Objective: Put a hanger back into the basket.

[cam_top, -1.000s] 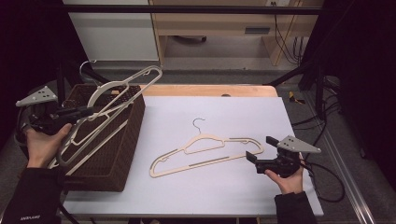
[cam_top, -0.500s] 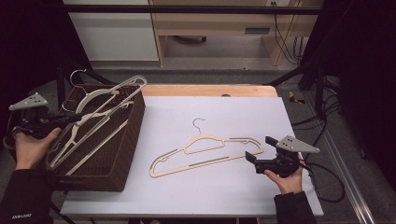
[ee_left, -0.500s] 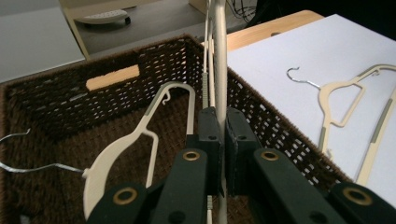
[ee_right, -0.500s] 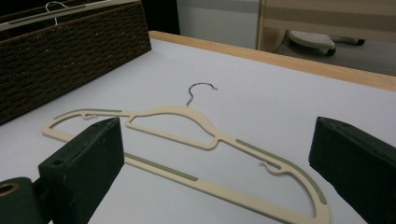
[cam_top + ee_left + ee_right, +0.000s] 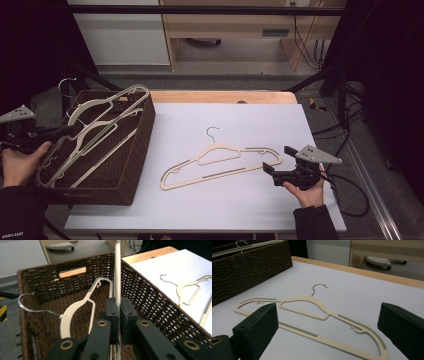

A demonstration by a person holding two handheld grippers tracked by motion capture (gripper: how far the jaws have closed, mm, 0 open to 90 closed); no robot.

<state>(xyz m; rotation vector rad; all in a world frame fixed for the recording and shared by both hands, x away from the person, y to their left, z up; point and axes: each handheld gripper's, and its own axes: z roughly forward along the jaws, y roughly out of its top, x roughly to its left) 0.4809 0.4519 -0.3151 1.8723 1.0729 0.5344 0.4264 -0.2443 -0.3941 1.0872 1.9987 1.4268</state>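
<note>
Beyond the fingers, a pale wooden shelf unit [image 5: 235, 30] stands on the floor behind the table [image 5: 300, 125]; black cables [image 5: 305, 35] hang by its right side

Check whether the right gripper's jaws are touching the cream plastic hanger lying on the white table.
Apart. In the right gripper view, the right gripper has its jaws spread wide, with the cream plastic hanger lying on the table beyond, clear of both.

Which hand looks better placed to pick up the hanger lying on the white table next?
Probably the right. The right gripper sits by the flat hanger with its jaws open toward it, while the left gripper is shut on another hanger over the basket.
</note>
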